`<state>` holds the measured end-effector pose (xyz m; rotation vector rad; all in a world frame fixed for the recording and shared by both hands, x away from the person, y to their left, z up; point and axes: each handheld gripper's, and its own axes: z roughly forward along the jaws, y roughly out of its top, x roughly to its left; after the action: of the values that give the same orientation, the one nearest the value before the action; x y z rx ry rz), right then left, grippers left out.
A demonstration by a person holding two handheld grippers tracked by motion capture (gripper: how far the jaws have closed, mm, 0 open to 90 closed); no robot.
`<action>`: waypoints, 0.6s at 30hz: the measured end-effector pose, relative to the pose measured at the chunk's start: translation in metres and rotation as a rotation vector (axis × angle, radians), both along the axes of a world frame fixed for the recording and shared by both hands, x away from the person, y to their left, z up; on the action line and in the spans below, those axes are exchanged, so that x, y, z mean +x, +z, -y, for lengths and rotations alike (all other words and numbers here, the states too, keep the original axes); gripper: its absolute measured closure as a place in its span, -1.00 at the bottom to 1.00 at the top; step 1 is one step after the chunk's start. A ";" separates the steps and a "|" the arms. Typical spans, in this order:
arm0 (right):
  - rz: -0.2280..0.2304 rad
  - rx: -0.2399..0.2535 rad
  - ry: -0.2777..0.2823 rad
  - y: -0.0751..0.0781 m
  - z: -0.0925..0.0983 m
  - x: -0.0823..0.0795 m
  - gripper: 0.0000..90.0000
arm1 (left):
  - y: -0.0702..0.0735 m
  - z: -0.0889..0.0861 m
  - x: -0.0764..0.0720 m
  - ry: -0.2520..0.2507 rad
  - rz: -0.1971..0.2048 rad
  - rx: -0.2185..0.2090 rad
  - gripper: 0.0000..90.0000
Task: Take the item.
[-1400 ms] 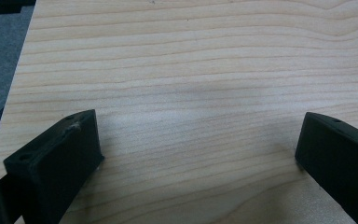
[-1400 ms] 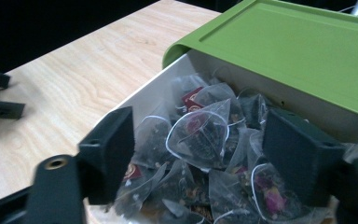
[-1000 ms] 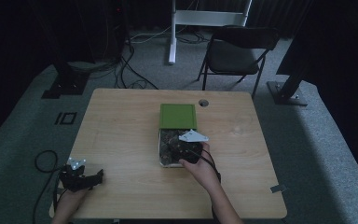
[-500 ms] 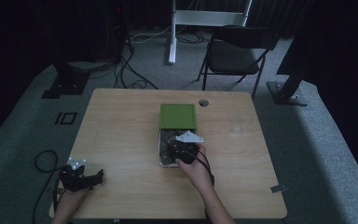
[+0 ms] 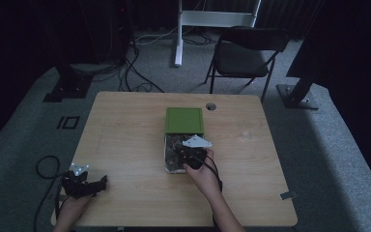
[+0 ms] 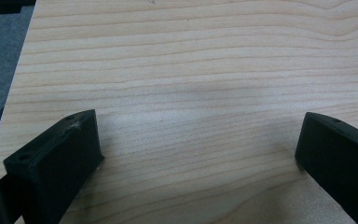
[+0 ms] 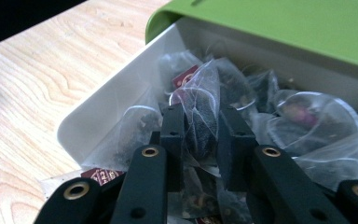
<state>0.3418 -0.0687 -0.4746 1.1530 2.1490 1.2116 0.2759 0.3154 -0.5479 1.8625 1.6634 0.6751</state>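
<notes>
Right gripper view: the right tool (image 7: 200,128), just closed, is clamped on a translucent mesh tea bag (image 7: 200,107) in the white open box (image 7: 102,116), so lifting is judged possible; the left tool (image 6: 200,154) is held wide open and empty.

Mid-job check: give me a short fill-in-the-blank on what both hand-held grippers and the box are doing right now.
1. The right hand-held gripper has just been closing and now pinches a clear mesh ____ of tea between its jaws.
2. The tea bag sits inside a white box whose ____ sleeve is slid partly back.
3. The left hand-held gripper rests over bare table with its jaws ____.

Missing words: bag; green; open
</notes>
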 end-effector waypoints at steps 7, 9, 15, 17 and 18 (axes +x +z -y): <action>0.010 0.039 0.001 0.009 0.007 -0.003 0.67 | 0.000 0.000 0.000 0.000 0.000 0.000 -0.99; 0.018 0.039 0.003 0.012 0.009 -0.003 0.67 | 0.000 0.000 0.000 0.000 0.000 0.000 -0.99; 0.031 0.055 0.010 0.021 0.014 -0.007 0.67 | 0.000 0.000 0.000 0.000 0.000 0.000 -0.99; 0.036 0.059 0.009 0.024 0.018 -0.007 0.67 | 0.000 0.000 0.000 0.000 0.000 0.000 -0.99; 0.039 0.065 0.006 0.025 0.019 -0.007 0.67 | 0.000 0.000 0.000 0.000 0.001 0.000 -0.99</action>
<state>0.3347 -0.0880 -0.4491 1.1405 2.1005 1.3049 0.2760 0.3155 -0.5480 1.8625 1.6630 0.6759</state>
